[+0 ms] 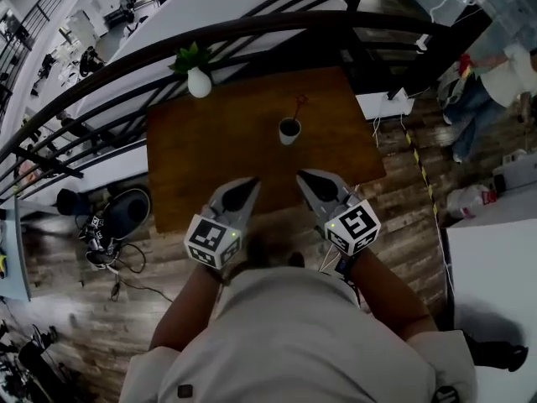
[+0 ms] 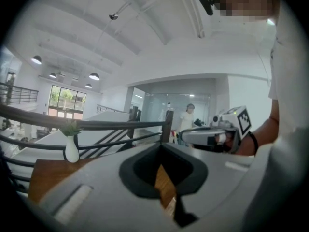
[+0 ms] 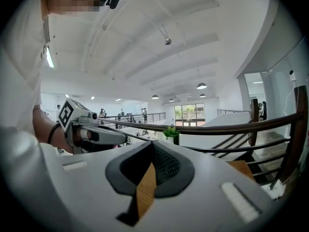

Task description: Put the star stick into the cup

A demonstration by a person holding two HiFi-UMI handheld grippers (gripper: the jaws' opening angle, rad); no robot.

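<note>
A small white cup [image 1: 289,130] with a dark inside stands on the brown wooden table [image 1: 210,149], right of the middle. The red star stick [image 1: 299,105] shows just behind it. Its lower end meets the cup's rim, and I cannot tell whether it stands in the cup or lies behind it. Both grippers hang over the table's near edge, well short of the cup. My left gripper [image 1: 252,182] [image 2: 161,144] is shut with nothing held. My right gripper [image 1: 302,175] [image 3: 152,143] is shut too, nothing between its jaws. The gripper views show neither cup nor stick.
A white vase with a green plant [image 1: 198,79] [image 2: 71,146] stands at the table's far left corner. A dark railing [image 1: 252,32] runs behind the table. A white box with cables [image 1: 388,102] lies to the right, and a person [image 1: 495,74] stands at the far right.
</note>
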